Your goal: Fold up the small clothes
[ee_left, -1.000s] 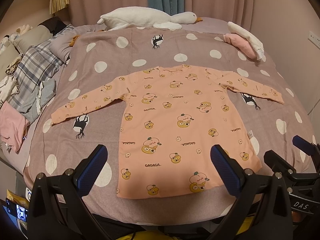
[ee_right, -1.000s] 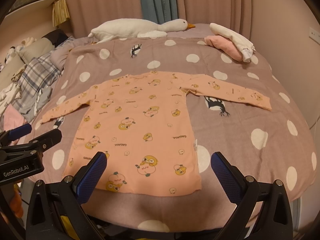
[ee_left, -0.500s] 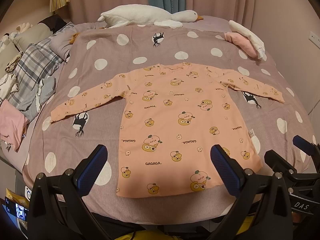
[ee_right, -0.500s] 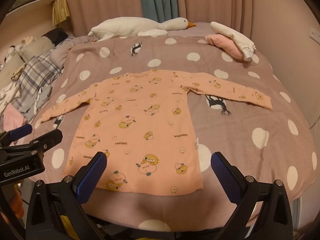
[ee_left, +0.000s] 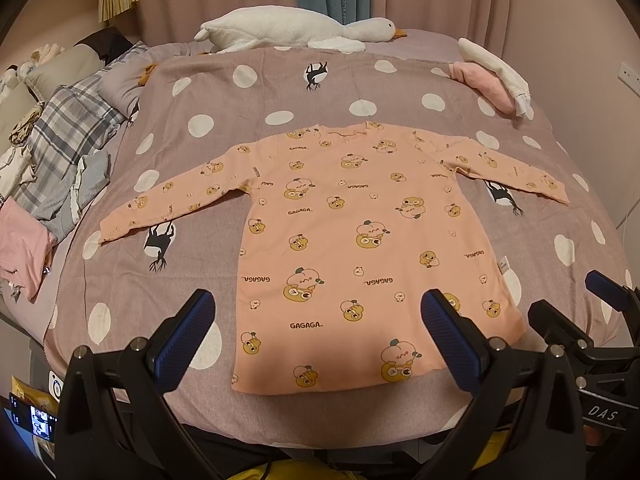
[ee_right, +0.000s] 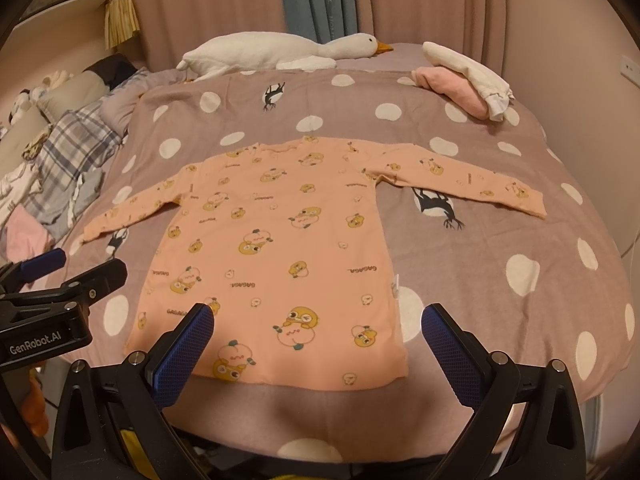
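At the far left a heap of plaid and pink laundry (ee_left: pixel 60 168) is lying along the edge of the bed (ee_left: pixel 120 280). The left tongs (ee_left: pixel 318 322) are hovering released over the near bed edge, blue pads (ee_left: pixel 186 330) spread wide and gripping nothing. The peach long-sleeved shirt (ee_left: pixel 360 240), printed with ducks and "GAGAGA", is lying flat in the middle of the polka-dot blanket (ee_right: pixel 500 260), both sleeves stretched outward and hem toward the cameras. Behind it a white goose plush (ee_left: pixel 288 32) is resting by the curtains. The right tongs (ee_right: pixel 318 326) are likewise hanging released above the hem, touching nothing. At the far right, folded pink and white clothes (ee_right: pixel 464 80) are sitting near the wall.
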`<action>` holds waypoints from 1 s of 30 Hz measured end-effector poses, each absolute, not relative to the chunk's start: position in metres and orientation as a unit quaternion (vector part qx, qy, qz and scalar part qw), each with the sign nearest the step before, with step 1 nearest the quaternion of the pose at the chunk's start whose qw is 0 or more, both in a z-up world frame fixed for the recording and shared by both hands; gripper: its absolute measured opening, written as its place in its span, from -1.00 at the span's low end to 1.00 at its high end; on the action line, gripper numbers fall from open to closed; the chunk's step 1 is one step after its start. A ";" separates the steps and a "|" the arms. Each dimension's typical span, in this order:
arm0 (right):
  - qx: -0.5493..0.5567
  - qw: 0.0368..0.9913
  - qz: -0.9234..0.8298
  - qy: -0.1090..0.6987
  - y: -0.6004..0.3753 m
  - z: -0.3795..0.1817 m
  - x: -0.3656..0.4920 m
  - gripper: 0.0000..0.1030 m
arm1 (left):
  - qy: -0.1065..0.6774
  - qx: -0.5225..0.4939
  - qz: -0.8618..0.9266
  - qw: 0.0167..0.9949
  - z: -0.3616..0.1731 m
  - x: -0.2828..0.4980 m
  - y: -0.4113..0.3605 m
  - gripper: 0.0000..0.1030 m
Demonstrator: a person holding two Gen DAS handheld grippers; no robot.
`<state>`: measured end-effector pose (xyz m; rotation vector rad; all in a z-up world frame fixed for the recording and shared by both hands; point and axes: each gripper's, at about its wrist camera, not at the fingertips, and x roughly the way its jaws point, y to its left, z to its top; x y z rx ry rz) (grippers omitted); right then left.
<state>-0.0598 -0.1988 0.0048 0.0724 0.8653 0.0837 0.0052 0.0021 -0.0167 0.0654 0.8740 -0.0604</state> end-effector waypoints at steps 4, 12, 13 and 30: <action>0.035 0.906 0.041 0.420 -0.199 0.005 -0.060 1.00 | 0.423 0.032 -0.029 0.905 -0.017 0.005 0.002 1.00; 0.035 0.906 0.041 0.420 -0.199 0.006 -0.059 1.00 | 0.424 0.032 -0.030 0.904 -0.018 0.005 0.002 1.00; 0.035 0.906 0.041 0.420 -0.200 0.007 -0.059 1.00 | 0.425 0.032 -0.030 0.904 -0.019 0.005 0.002 1.00; 0.036 0.905 0.041 0.421 -0.196 -0.002 -0.062 1.00 | 0.426 0.032 -0.030 0.904 -0.019 0.004 0.001 1.00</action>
